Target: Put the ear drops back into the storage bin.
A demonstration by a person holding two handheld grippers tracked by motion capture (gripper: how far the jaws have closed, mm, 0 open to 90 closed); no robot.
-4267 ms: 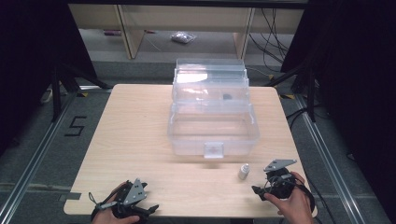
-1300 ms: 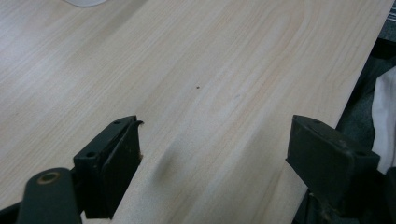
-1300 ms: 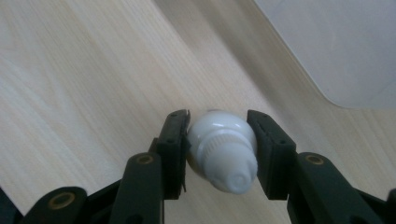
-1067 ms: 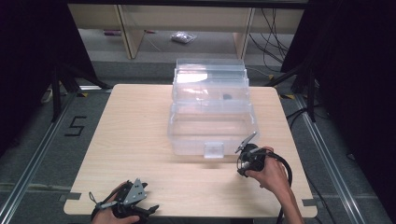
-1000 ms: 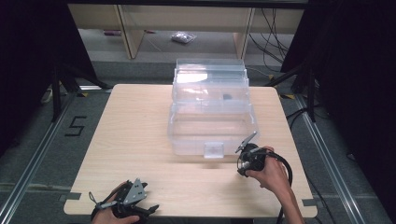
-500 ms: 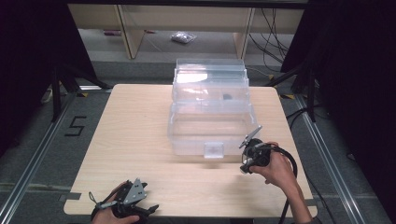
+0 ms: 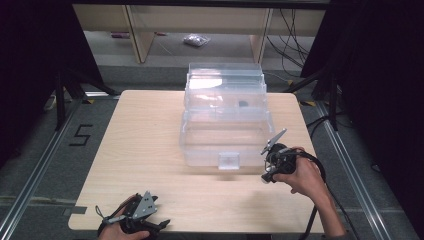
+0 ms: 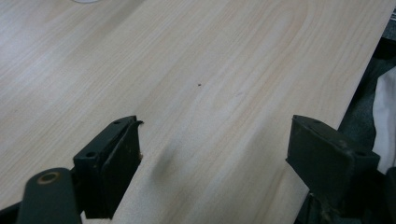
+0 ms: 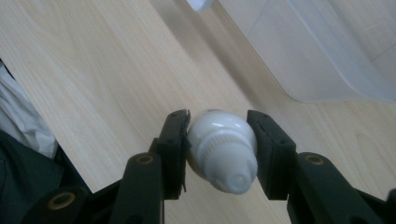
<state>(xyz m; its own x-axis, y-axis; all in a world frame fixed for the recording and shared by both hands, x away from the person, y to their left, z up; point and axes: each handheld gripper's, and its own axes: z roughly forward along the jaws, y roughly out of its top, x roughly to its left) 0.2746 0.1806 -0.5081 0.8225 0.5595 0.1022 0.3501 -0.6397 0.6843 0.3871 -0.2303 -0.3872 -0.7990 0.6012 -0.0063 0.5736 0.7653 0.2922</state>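
Since the earlier frames, the small white bottle (image 9: 223, 151) has left its spot on the surface (image 7: 150, 150) in front of the clear plastic storage box (image 7: 225, 125): the right gripper (image 7: 270, 172) went forward to it, closed on it, and now carries it lifted off the wood, just beside the box's front right corner. That suggests the pick-up is done and the bottle is on its way toward the box, though where it is meant to go is only a guess. In the right gripper view the jaws are clamped on the bottle's ribbed white cap from both sides. The left gripper (image 8: 210, 154) has stayed at the near left edge of the surface, jaws wide apart over bare wood, holding nothing.
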